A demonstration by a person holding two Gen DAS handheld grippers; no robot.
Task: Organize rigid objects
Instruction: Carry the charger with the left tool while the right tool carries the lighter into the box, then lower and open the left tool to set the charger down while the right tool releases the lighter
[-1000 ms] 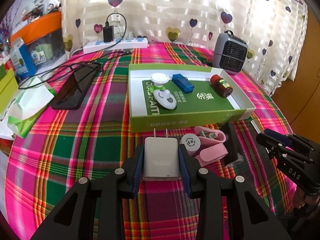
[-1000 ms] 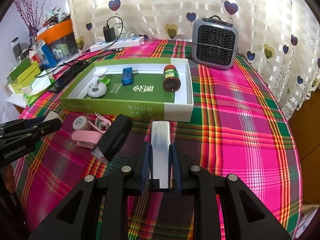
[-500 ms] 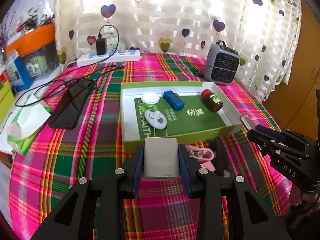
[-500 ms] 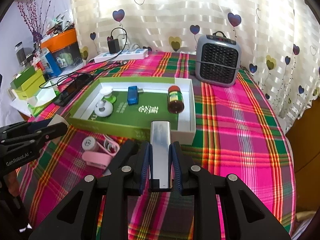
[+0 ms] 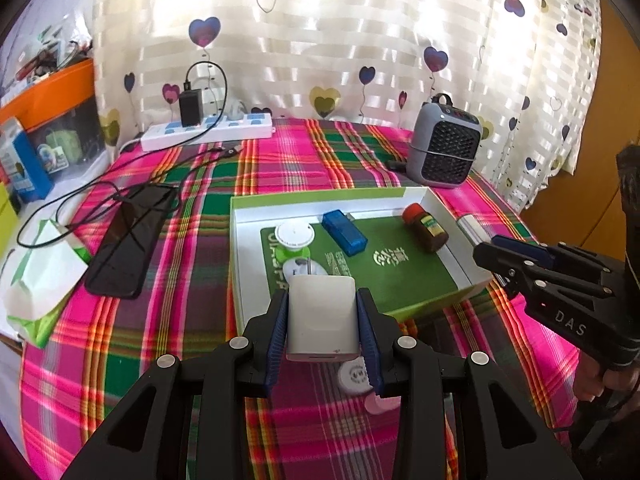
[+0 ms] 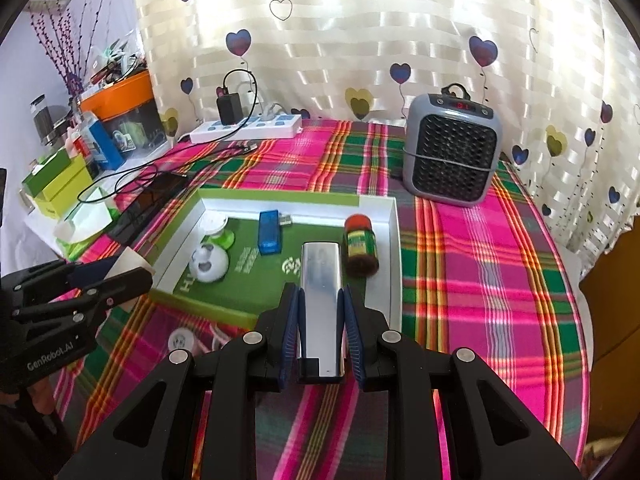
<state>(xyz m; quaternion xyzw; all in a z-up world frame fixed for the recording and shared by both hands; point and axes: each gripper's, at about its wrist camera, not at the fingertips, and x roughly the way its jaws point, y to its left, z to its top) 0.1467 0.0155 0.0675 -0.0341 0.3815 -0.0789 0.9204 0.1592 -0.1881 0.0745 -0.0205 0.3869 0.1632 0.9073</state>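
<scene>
Nearest: left gripper (image 5: 322, 324) clenched on a white plastic wall charger (image 5: 322, 322); right gripper (image 6: 322, 322) clenched on a slim silver metal power bank (image 6: 322, 300); both held above the plaid cloth, w/ the bank over the near edge of the green-and-white cardboard tray (image 6: 394, 240). Still loose on the cloth below: a small white round gadget (image 5: 354, 376) & a pink item, partly hidden. In the tray already: white round pieces, a blue USB stick (image 5: 344, 232), a brown red-capped bottle (image 5: 426, 228). Judging by that, approx. halfway; two held items plus the loose ones left.
</scene>
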